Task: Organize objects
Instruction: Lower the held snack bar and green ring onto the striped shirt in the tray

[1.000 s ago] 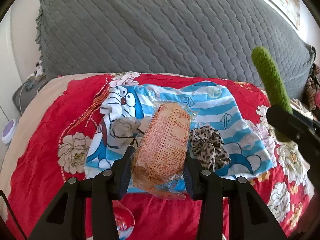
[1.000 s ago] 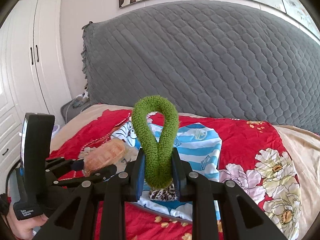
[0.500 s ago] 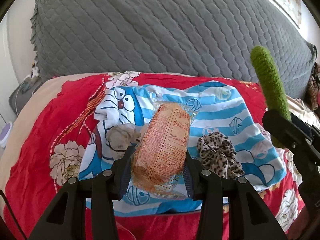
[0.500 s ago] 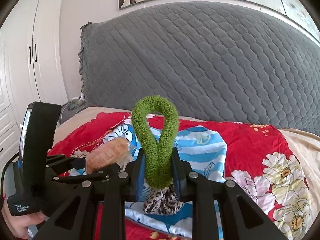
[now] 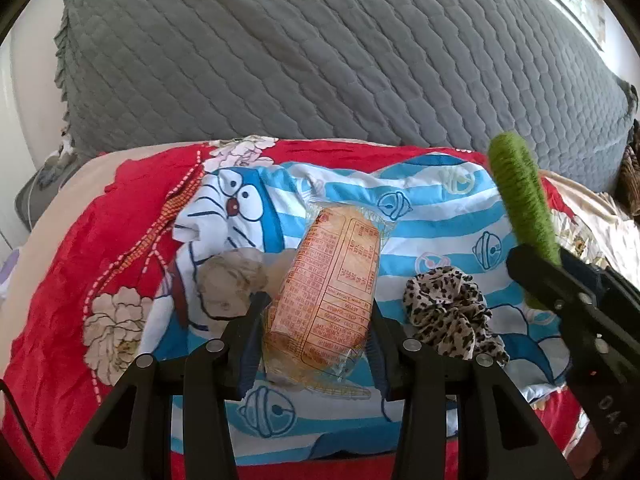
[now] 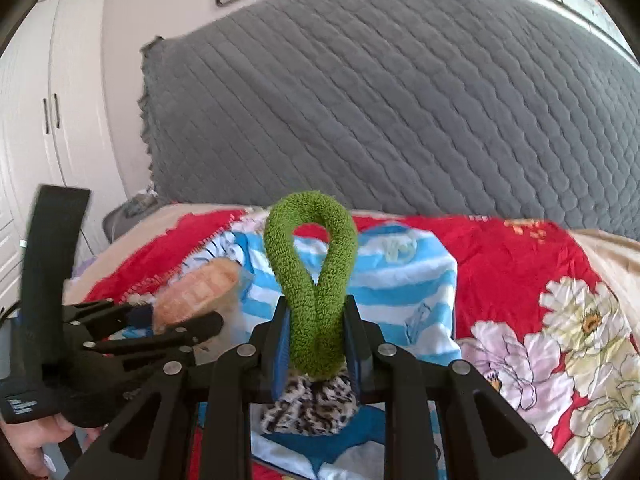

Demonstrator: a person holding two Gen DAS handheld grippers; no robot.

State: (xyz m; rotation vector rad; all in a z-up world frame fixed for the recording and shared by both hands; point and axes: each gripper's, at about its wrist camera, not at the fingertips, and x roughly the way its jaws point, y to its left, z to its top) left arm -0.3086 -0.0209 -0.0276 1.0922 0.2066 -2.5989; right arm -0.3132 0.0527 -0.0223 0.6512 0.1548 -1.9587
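Hovering above the blue-striped cartoon cloth [image 5: 432, 216], left tongs [image 5: 316, 320] clamp an orange plastic-wrapped snack packet [image 5: 328, 292] lengthwise; right tongs [image 6: 316, 336] pinch a fuzzy green loop [image 6: 312, 264] upright.

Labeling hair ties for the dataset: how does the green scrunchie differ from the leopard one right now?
The green scrunchie is plain, fuzzy green; the leopard scrunchie is spotted tan and black fabric. The green one is held in the air, pinched into a standing loop by the right gripper; the leopard one lies loose and bunched on the striped cartoon cloth. Both are soft fabric hair ties.
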